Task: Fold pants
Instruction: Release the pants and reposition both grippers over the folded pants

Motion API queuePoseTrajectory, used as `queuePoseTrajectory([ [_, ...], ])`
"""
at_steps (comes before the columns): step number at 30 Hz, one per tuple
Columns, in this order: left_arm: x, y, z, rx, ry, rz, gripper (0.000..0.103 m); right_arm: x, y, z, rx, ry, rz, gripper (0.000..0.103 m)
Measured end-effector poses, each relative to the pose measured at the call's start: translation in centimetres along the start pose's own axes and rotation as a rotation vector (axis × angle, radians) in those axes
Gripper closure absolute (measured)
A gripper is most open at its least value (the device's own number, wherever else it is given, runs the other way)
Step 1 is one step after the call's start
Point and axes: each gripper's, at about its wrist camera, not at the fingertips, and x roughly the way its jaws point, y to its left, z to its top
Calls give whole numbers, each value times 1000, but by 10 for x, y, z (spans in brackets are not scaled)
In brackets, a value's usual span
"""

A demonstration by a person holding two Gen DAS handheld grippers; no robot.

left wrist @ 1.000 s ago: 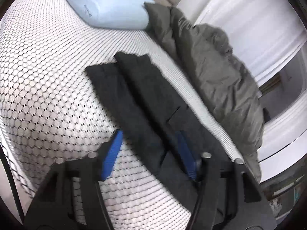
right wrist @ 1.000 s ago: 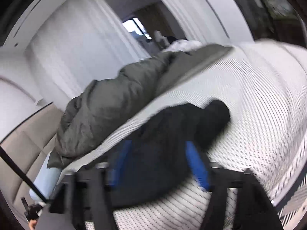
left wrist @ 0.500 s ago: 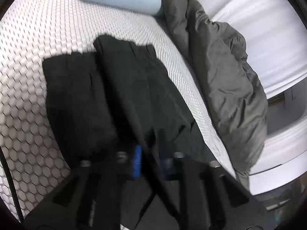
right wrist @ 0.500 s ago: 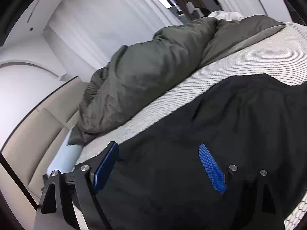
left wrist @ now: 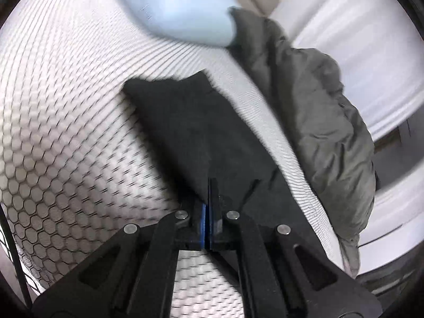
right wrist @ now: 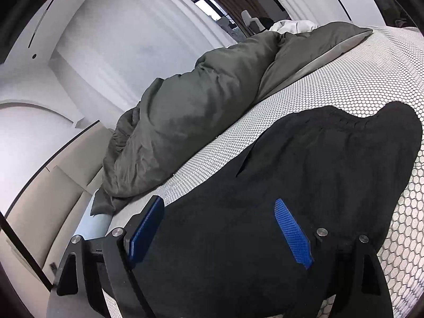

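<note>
1. The black fabric pants (left wrist: 201,132) lie flat on the white bed sheet with its black honeycomb print (left wrist: 66,145), in a long narrow strip running from the near edge towards the far pillow. The two legs look laid one over the other, which I take to be a lengthwise fold already made.
2. A crumpled grey duvet (left wrist: 318,122) is bunched along the right of the pants, and a pale blue pillow (left wrist: 180,13) sits at the far end. Both are apart from the garment, likely pushed aside to leave bare sheet for folding.
3. The left tongs (left wrist: 207,212) have just been closing and now stand fully shut, their blue pads pressed together. They meet at the near edge of the pants, where a fold line runs straight into them, so they appear to pinch a thin layer of cloth there; the cloth between the pads is too dark to be sure.
4. The right tongs (right wrist: 220,228) stand wide, their blue pads well apart, low over the pants (right wrist: 304,185). Dark fabric fills the gap between them, but neither pad presses on it.
5. Judging from this, the step in hand is taking hold of one end with both tongs, to carry it over to the other end.
</note>
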Motion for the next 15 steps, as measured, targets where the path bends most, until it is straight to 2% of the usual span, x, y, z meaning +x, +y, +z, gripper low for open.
queuePoseTrajectory([
  [2,-3,8,3,-45,5,-35,103,-2,3,-1,-10,-3,-2,16],
  [3,-8,7,6,-35,-14,-40,103,-1,4,-1,-18,-5,-8,16],
  [8,-10,-8,0,64,-36,55,103,-4,-1,-2,-10,-10,-29,16],
  [12,-20,-14,1,46,-61,51,101,-5,-3,-2,2,-5,-20,16],
  [14,-27,-17,-4,14,-47,-16,78,-5,-1,-3,-3,0,-10,16],
  [15,-29,-21,-8,4,-40,-49,58,-6,0,-4,-7,2,-5,16],
])
